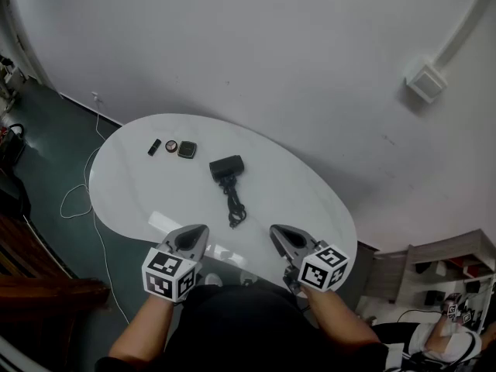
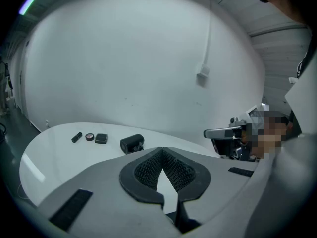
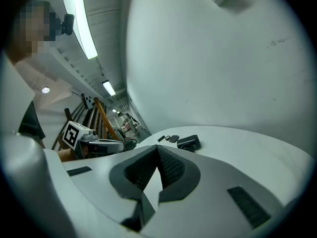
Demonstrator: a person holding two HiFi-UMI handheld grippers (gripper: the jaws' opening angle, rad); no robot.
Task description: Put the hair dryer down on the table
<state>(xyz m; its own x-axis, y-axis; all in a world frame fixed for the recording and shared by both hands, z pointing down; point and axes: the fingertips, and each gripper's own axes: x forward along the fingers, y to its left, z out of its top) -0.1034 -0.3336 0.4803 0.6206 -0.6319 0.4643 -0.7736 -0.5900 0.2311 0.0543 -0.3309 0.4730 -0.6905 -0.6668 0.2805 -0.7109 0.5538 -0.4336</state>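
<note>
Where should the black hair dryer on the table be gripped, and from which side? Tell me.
Probably the handle, the narrow part sticking out of the hair dryer's broad body toward the near edge of the table. It lies flat, so come from above on the near side, jaws closing across the handle, clear of the bundled cord trailing from its end.

Those three little dark things [image 1: 172,146] at the table's [image 1: 294,188] far end are too small to tell. In the left gripper view, the hair dryer's [image 2: 132,143] cord is hidden behind the left gripper [image 2: 162,149].
</note>
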